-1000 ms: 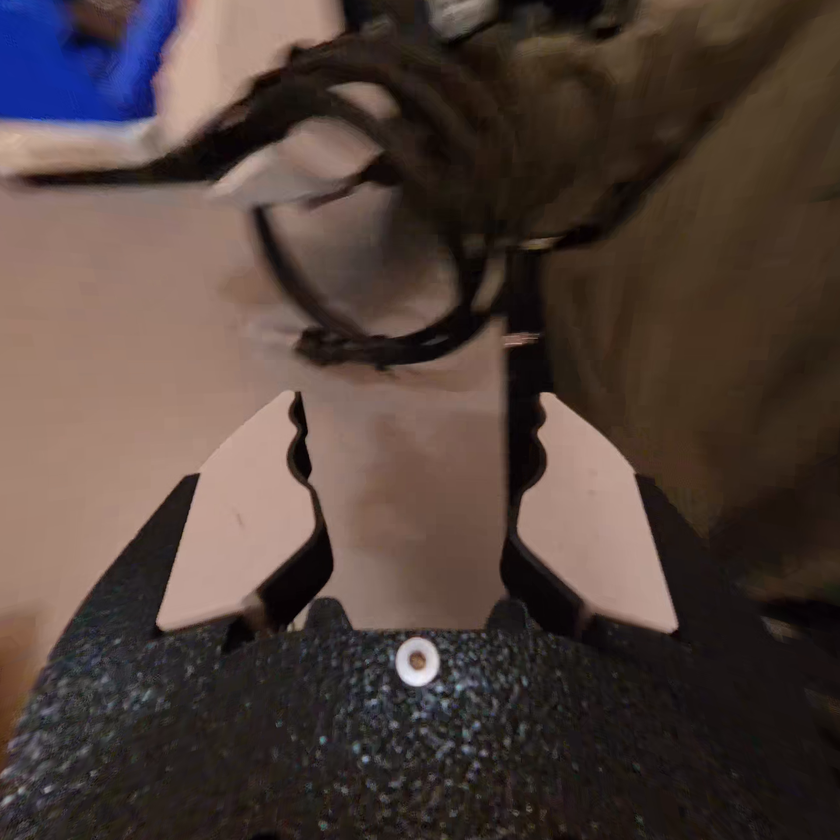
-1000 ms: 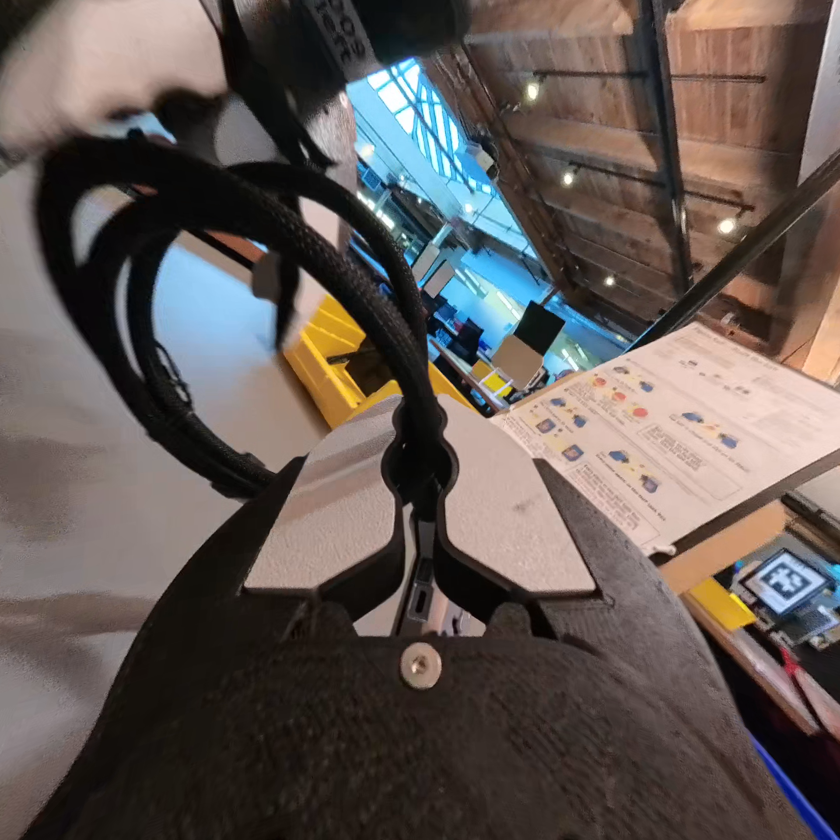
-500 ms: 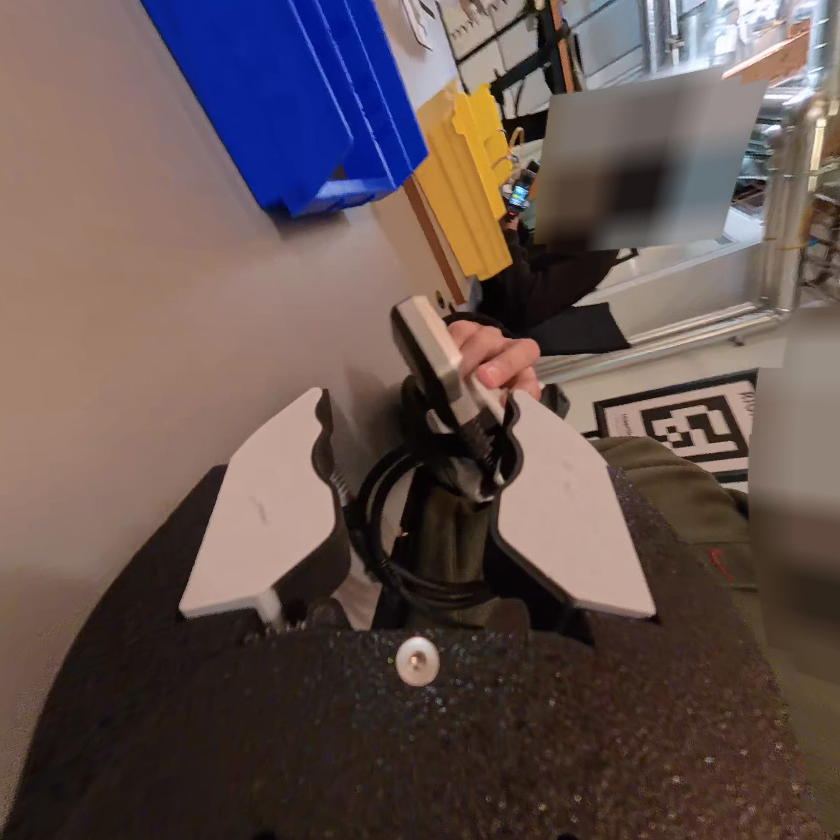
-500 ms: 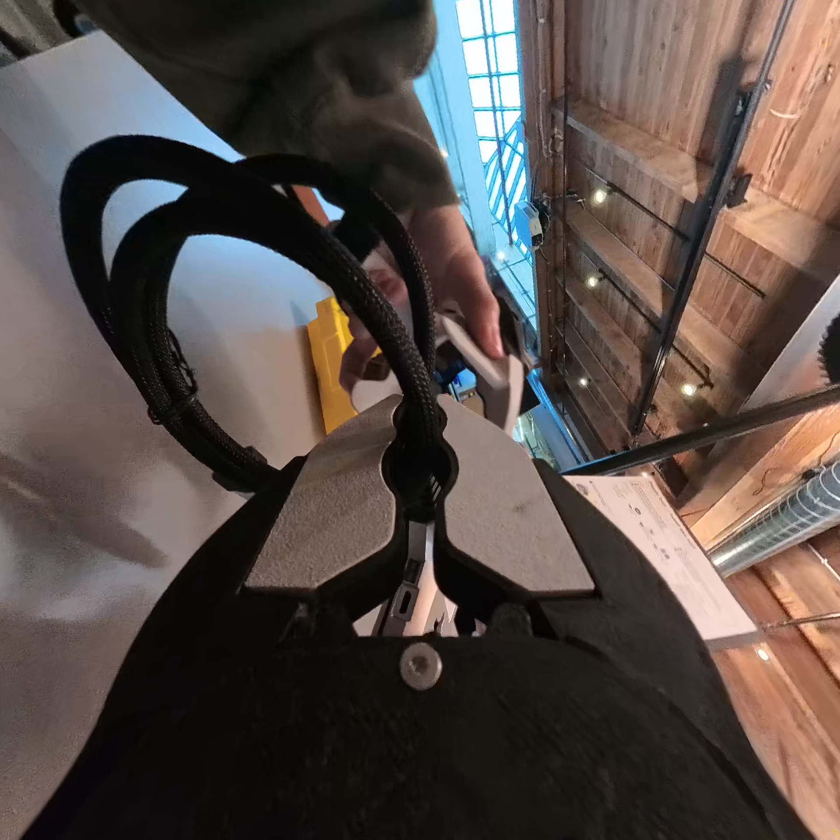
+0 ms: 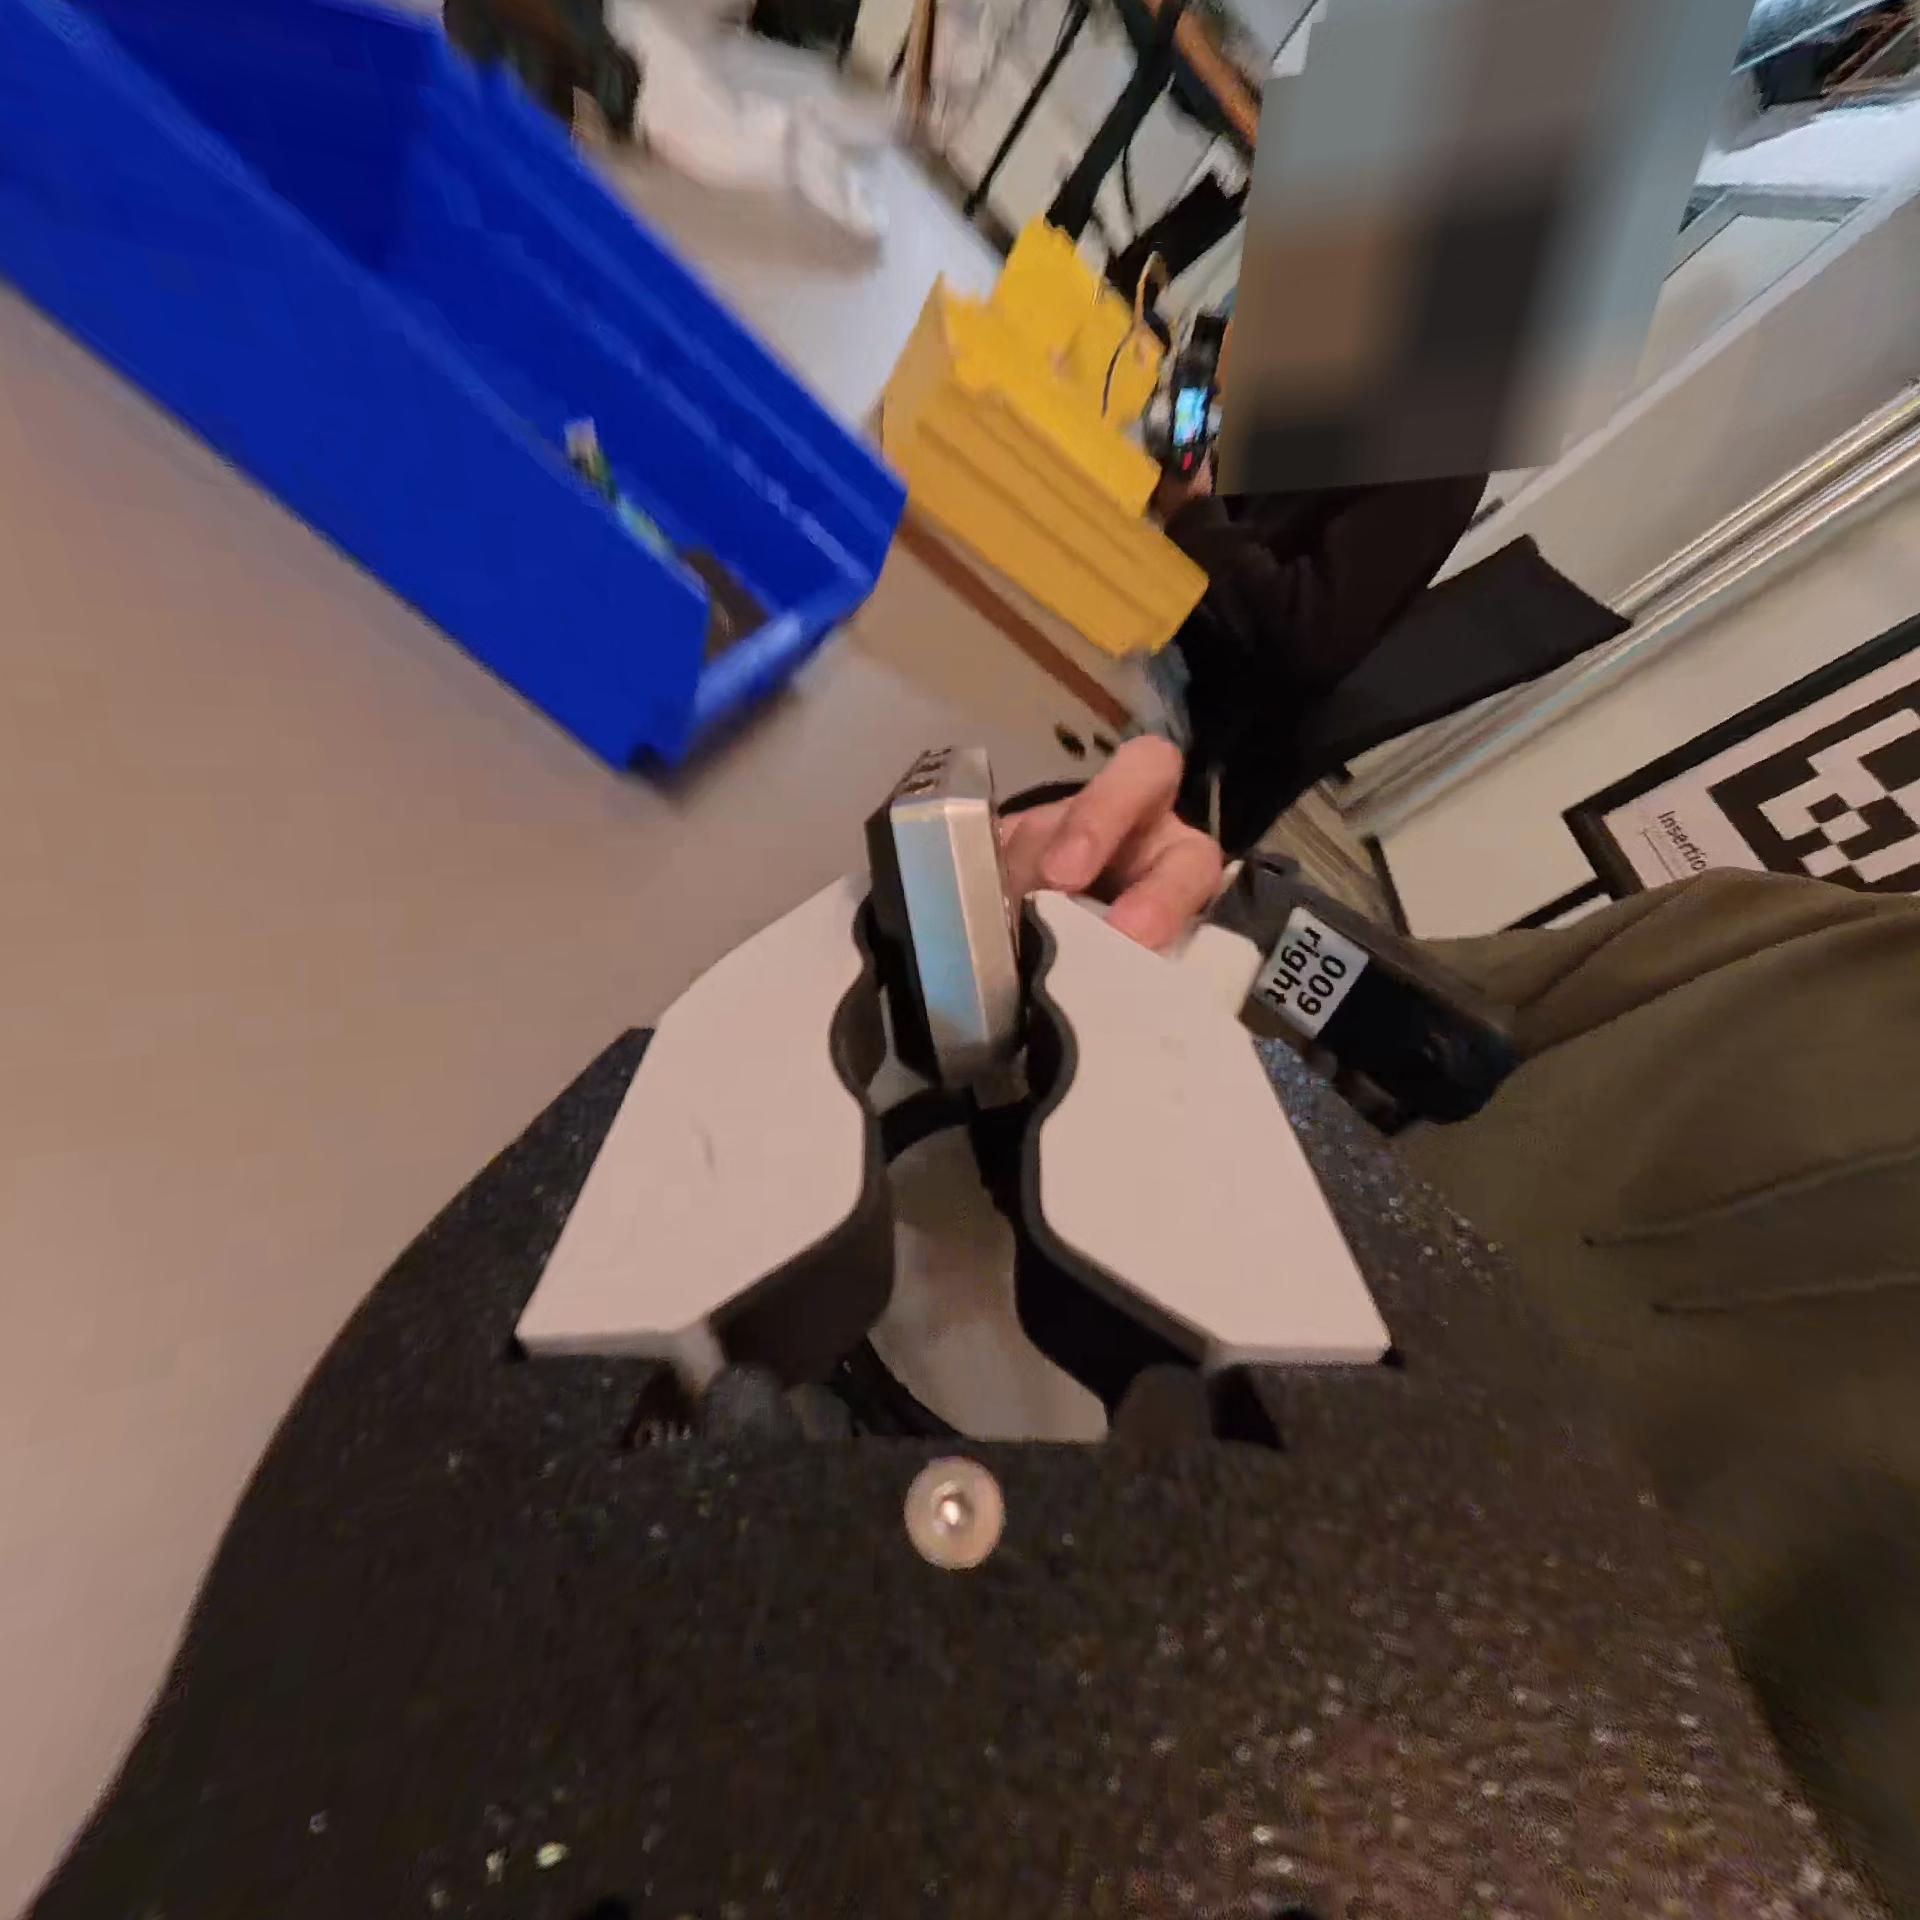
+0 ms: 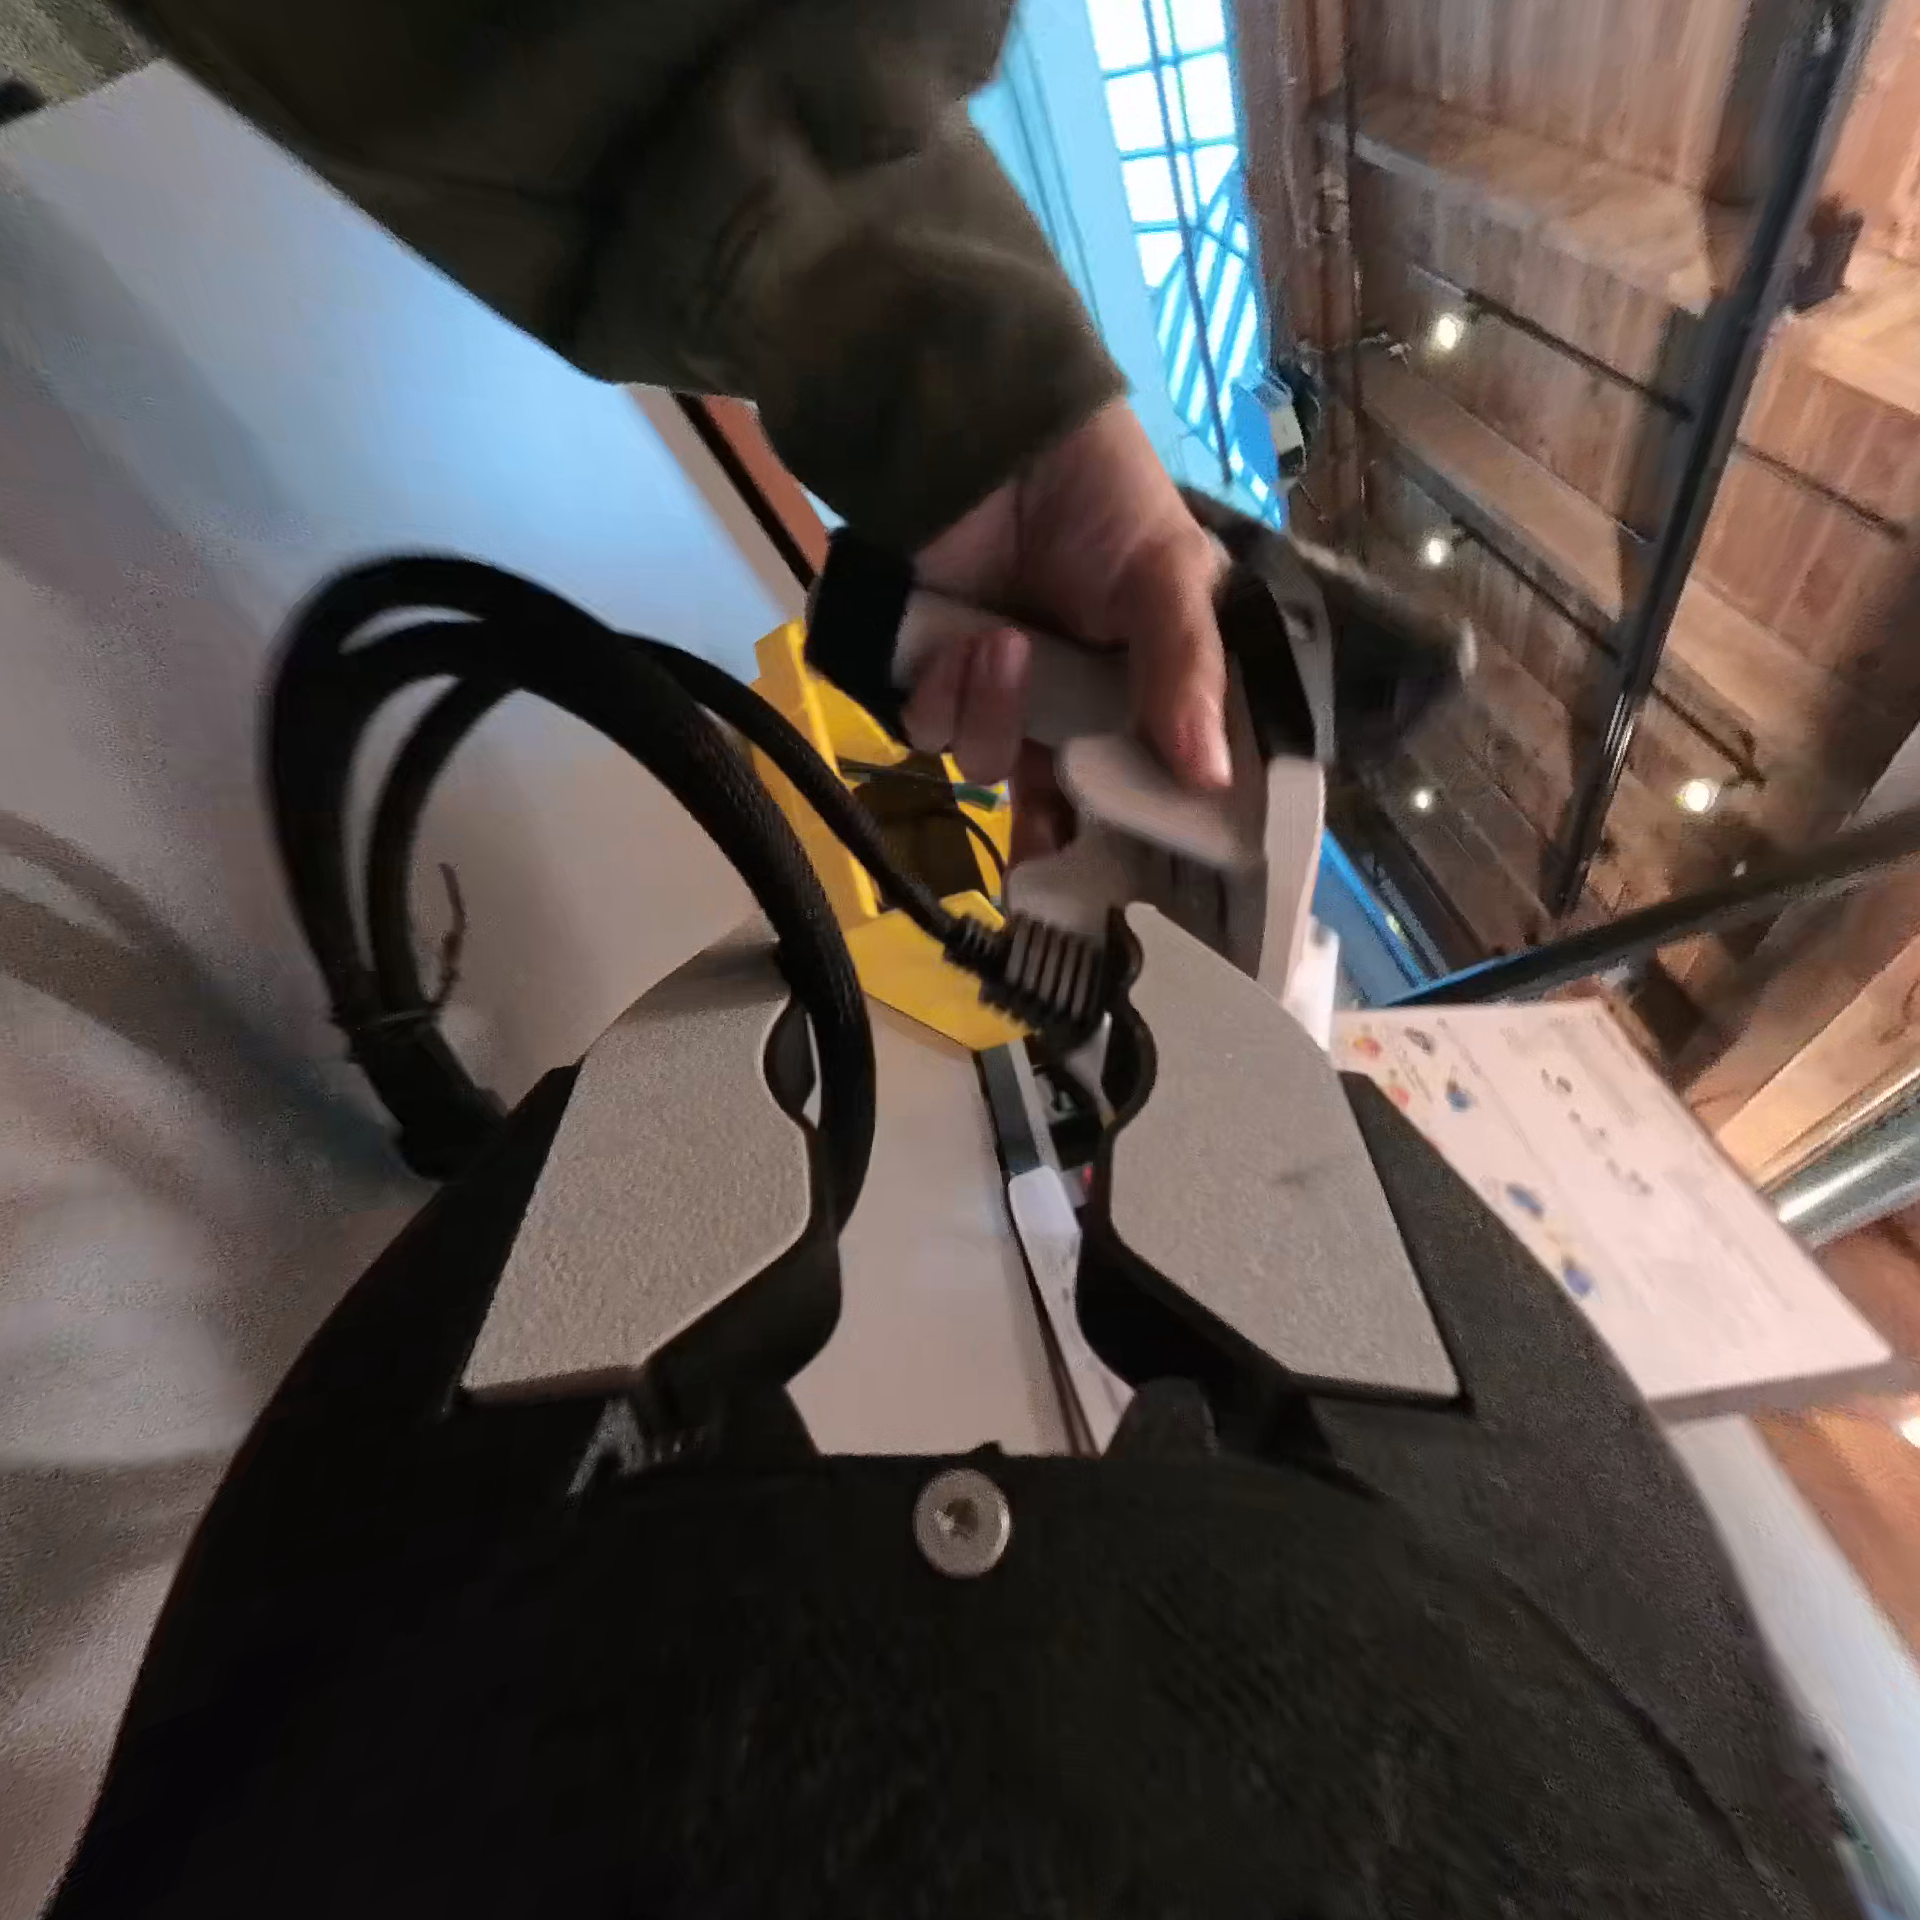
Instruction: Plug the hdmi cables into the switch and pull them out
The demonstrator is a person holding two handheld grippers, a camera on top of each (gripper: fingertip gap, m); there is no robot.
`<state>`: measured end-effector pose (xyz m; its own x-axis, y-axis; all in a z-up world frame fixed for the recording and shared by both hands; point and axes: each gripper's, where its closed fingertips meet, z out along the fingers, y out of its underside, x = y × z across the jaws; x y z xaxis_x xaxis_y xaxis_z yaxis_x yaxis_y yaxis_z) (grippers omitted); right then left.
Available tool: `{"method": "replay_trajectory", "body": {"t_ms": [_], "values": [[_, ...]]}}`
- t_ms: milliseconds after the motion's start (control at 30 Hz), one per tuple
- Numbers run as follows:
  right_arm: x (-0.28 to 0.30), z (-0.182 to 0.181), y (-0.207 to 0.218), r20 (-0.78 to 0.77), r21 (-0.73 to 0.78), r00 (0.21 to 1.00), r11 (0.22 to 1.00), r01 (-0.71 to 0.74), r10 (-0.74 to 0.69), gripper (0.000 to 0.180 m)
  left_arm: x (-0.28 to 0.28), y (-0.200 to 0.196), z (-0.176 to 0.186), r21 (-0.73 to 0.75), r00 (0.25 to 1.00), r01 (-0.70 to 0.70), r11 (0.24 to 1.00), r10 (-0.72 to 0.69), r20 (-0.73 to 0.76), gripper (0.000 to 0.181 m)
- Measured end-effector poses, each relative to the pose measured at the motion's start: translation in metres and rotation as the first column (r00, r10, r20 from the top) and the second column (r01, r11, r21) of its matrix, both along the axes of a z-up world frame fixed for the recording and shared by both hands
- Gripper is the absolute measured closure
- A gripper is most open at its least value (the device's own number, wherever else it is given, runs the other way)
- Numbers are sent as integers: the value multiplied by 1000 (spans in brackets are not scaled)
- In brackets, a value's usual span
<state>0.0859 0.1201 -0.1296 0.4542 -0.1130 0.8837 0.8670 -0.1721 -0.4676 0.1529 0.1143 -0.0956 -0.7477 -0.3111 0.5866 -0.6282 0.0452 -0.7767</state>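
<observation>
My left gripper (image 5: 948, 904) is shut on the HDMI switch (image 5: 940, 966), a flat silver and black box held on edge between the fingertips above the grey table (image 5: 260, 987). A hand (image 5: 1112, 852) with the other gripper's black body (image 5: 1371, 1018) is just behind it. In the right wrist view my right gripper (image 6: 954, 935) is open. The black braided HDMI cable (image 6: 727, 727) loops past the inside of its left finger. The cable's ribbed plug (image 6: 1039, 971) lies by the right fingertip, unclamped. A narrow silver and black edge (image 6: 1039, 1216) shows low between the fingers.
A blue bin (image 5: 416, 416) and a yellow bin (image 5: 1039, 478) stand at the far side of the table. A person in black (image 5: 1351, 623) sits behind them. A black-and-white marker board (image 5: 1818, 810) is at the right. A hand (image 6: 1091, 623) in an olive sleeve grips the left gripper's handle. A printed sheet (image 6: 1558, 1195) lies at the right.
My right gripper has opened and let go of the cable. My left gripper has closed on the switch. Both views have swung round.
</observation>
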Motion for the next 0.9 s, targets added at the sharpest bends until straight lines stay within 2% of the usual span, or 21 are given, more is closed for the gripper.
{"method": "replay_trajectory", "body": {"t_ms": [67,133,200,267,333,400,500,533,600,700,767,833,900], "values": [[13,10,-13,-104,35,995,999,12,-8,118,4,7,27,-31,983,-6,1000,11,185,159],[23,13,-25,-295,59,955,998,-4,22,116,-2,8,51,-57,928,38,998,-14,373,159],[32,15,-35,-488,112,869,993,-35,85,112,-14,2,70,-81,844,112,990,-52,535,159],[38,11,-47,-617,125,775,989,-75,136,119,-20,-5,78,-48,762,131,990,-70,644,159],[56,-6,-63,-744,30,667,999,-30,42,116,-20,-9,77,19,713,110,994,-92,695,159],[75,-19,-81,-735,-89,669,993,71,-114,108,-18,-10,76,69,681,86,994,-109,724,160],[68,-30,-95,-708,-208,682,977,47,-183,104,-25,-11,77,60,665,159,985,-152,731,160],[65,-26,-96,-726,-193,668,981,30,-163,102,-30,-13,75,57,658,204,977,-180,731,160],[59,-2,-90,-793,-42,609,999,-17,-23,100,-41,-19,70,62,631,280,958,-232,741,159],[45,36,-74,-826,236,506,967,-92,250,115,-59,-30,61,66,589,384,921,-299,751,160],[32,41,-57,-817,280,485,950,-137,311,119,-63,-38,59,51,579,405,913,-299,759,160],[19,37,-41,-804,274,498,946,-176,325,120,-62,-43,56,49,573,400,915,-291,767,159],[13,36,-29,-785,281,523,943,-176,332,139,-61,-46,55,37,573,400,916,-281,770,159]]}}
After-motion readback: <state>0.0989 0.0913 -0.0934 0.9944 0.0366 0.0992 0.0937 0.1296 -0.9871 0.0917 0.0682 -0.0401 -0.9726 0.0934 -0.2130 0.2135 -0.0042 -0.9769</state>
